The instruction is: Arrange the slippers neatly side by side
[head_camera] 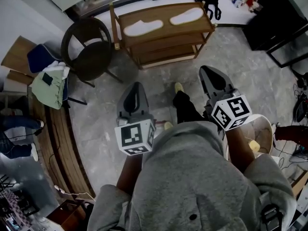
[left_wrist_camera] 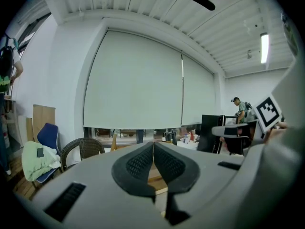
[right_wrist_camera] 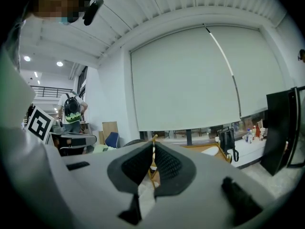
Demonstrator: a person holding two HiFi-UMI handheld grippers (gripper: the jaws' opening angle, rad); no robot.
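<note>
Left tongs (head_camera: 135, 91) and right tongs (head_camera: 212, 77) are both pinched shut with nothing in them. They are held well short of the shelf (head_camera: 166, 30), probably because no grab is under way yet. The slippers (head_camera: 143, 27) lie on top of the shelf: white, flat, apart in a row and skewed, not neatly paired.

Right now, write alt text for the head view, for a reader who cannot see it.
Two white slippers lie apart on top of a wooden rack; short of it, a person in a grey hoodie holds the left claw and right claw, both shut and empty, over the grey floor. A dark wicker chair stands left of the rack.
</note>
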